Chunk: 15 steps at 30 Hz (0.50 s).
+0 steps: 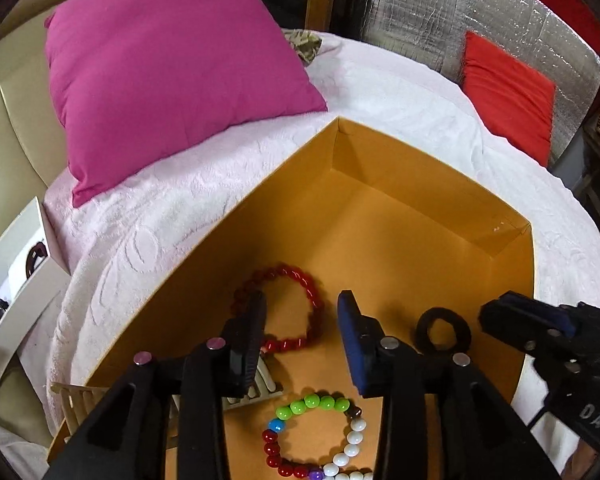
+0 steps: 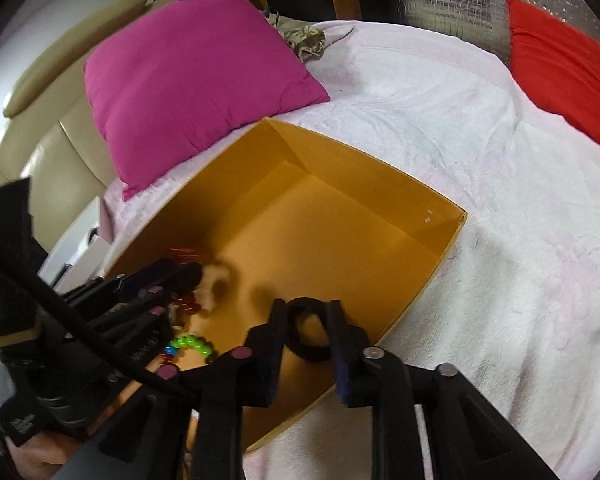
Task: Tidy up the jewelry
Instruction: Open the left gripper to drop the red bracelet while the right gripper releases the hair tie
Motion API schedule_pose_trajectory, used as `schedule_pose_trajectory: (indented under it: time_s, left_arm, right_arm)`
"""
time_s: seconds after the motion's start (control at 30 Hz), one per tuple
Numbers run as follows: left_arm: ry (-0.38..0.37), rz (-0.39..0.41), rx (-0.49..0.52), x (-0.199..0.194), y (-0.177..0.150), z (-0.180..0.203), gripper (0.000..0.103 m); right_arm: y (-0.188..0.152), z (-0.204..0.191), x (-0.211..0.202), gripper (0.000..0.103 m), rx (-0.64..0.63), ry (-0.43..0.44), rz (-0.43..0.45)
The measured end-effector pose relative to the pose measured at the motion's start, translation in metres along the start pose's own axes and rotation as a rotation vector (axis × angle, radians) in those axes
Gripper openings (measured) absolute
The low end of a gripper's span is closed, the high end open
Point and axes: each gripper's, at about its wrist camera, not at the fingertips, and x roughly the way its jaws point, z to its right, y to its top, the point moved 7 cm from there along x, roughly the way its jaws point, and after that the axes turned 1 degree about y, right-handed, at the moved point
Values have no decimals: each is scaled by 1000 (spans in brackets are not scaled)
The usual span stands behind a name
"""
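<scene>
An open orange box lies on a pale pink bedspread. Inside it are a dark red bead bracelet, a multicolour bead bracelet, a cream comb and a black ring-shaped hair tie. My left gripper is open and empty, low over the red bracelet. My right gripper is open inside the box's near corner, its fingers either side of the black hair tie. The right gripper shows at the right of the left wrist view. The left gripper shows in the right wrist view.
A magenta pillow lies behind the box on the bedspread. A red cushion leans against a silver foil panel at the back right. A beige headboard and a white box are at the left.
</scene>
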Motion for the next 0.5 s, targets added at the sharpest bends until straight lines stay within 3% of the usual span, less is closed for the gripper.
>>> schedule_pose_trajectory:
  time_s: [0.27,0.5]
  left_arm:
    - [9,102,36,-19,10,24,43]
    - [-20,233,104,-48,18,80,50]
  right_arm:
    - [-4,20,-53,26,63,20,144]
    - [-40,81,-102,26,169,-23,196]
